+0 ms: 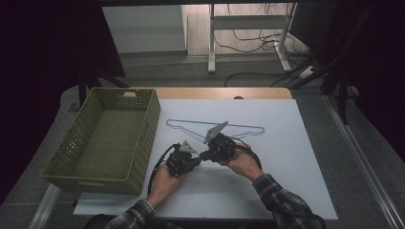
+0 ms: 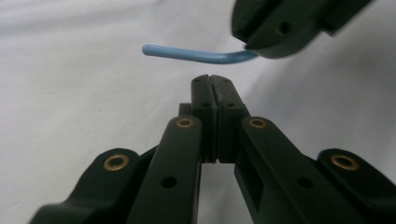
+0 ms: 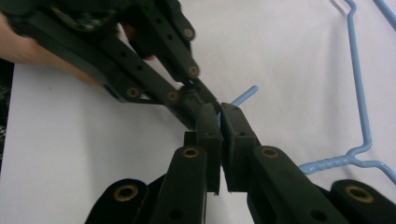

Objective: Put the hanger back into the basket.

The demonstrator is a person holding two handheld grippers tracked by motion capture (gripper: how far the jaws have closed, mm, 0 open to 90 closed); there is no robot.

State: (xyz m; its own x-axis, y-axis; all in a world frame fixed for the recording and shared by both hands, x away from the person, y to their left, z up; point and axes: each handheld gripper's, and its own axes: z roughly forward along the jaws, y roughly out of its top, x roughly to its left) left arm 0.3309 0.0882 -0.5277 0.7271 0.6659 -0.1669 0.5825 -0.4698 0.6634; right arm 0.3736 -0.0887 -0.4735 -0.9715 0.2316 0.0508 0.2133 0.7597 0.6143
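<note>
My right gripper [image 3: 219,116] pinches the hook of the blue wire hanger [image 1: 215,125] on the white table [image 1: 286,157]. My left gripper [image 2: 214,86] is closed, empty, just beside the hook.

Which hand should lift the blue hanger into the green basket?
Probably the right. The right gripper already clamps the hook of the thin blue wire hanger, while the left gripper is shut on nothing just short of it. The woven green basket stands at the left.
</note>
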